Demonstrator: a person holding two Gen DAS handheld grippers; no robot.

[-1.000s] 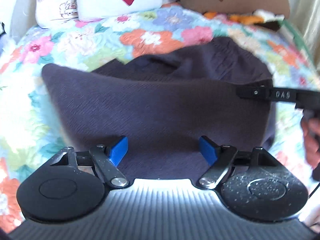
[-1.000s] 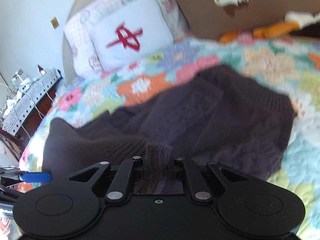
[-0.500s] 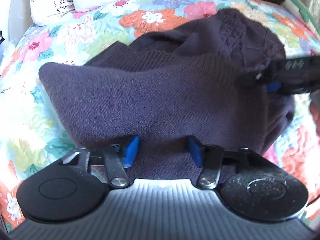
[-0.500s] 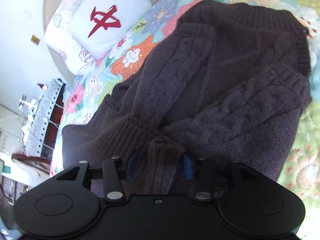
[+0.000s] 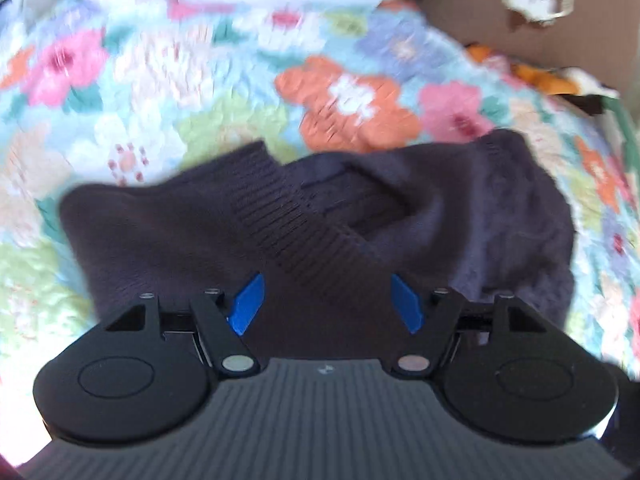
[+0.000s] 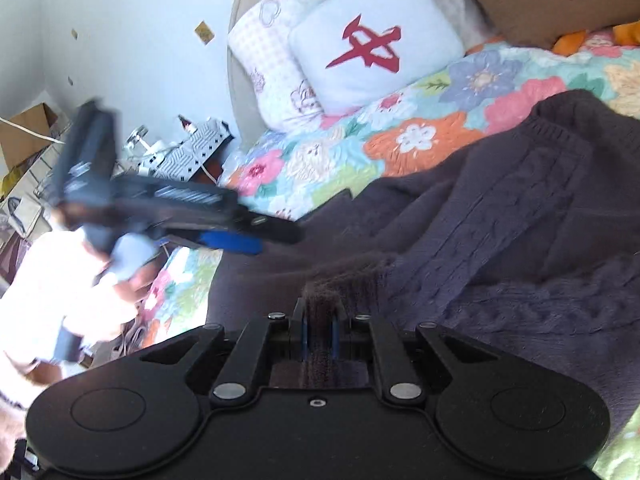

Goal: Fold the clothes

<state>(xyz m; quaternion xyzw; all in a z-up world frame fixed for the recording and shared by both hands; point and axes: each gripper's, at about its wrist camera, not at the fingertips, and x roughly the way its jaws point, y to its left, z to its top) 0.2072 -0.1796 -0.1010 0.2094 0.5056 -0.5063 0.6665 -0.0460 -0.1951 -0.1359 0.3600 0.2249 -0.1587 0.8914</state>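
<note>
Floral-quilted bed (image 5: 208, 120) bearing dark sweater (image 5: 500, 216), pillows (image 6: 376, 40)

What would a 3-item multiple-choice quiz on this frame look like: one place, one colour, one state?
1. The sweater lies on:
A. a floral quilt
B. a wooden desk
C. a tiled floor

2. The mark on the white pillow is:
A. green
B. red
C. black

3. The right tongs are:
A. wide open over the quilt
B. shut on sweater fabric
C. shut on a pillow

Key:
1 A, the floral quilt shows around the sweater.
2 B, the red mark is plain in the right wrist view.
3 B, dark knit is pinched between the blue pads.
</note>
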